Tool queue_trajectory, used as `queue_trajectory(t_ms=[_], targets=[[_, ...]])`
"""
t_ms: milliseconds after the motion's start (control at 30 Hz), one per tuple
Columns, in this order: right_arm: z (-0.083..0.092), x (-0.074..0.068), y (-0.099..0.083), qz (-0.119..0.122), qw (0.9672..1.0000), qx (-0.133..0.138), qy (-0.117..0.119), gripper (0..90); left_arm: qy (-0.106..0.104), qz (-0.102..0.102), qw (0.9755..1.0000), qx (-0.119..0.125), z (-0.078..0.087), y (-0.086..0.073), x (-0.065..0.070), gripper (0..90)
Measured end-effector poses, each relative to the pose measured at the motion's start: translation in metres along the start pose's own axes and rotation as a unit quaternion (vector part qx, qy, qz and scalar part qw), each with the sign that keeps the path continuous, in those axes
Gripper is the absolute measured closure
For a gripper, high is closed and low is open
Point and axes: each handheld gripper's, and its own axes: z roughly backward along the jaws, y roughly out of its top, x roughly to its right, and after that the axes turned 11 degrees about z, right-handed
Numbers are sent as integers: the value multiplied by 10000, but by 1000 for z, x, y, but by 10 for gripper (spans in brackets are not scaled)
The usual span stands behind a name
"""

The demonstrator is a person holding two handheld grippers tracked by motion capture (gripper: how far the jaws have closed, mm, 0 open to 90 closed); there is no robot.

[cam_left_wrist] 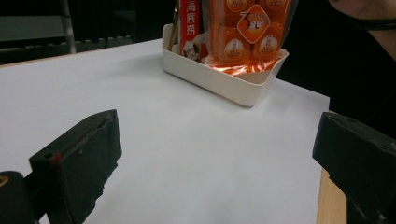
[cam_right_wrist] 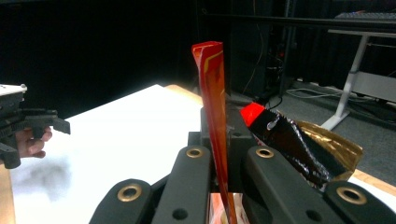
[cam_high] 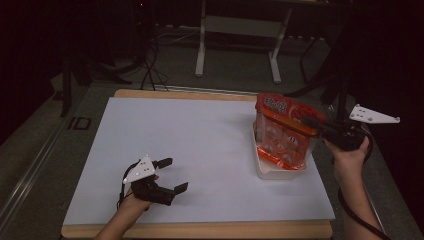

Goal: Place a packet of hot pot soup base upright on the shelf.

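An orange snack bag (cam_high: 282, 132) hangs upright with its lower end inside a white tray (cam_high: 265, 172) at the table's right side. My right gripper (cam_high: 309, 121) is shut on the bag's top edge; in the right gripper view the thin orange edge (cam_right_wrist: 212, 88) stands clamped in my right gripper (cam_right_wrist: 220, 137). My left gripper (cam_high: 175, 174) rests near the front left of the white sheet, open and holding nothing. In the left gripper view my left gripper (cam_left_wrist: 219, 154) has its jaws wide apart, pointing toward the tray (cam_left_wrist: 224, 84) and the bag (cam_left_wrist: 247, 32).
A second red pack (cam_left_wrist: 189, 23) stands in the tray beside the orange bag. A dark glossy pack with a red corner (cam_right_wrist: 289, 144) lies just past my right gripper's jaws. The white sheet (cam_high: 200, 135) covers a wooden table (cam_high: 200, 231). Desk legs (cam_high: 201, 47) and cables stand beyond it.
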Motion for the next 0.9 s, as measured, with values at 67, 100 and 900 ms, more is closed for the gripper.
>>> queue_trajectory(t_ms=[67,100,900], targets=[[-1,0,-6,-56,10000,-63,16,900,1,-1,10000,-17,-1,-1,0,20],[-2,0,-8,-65,9999,-107,13,900,0,11,10000,-13,-1,-1,0,19],[20,6,-49,-541,9980,0,-332,663,5,30,9999,-132,-5,-5,0,20]])
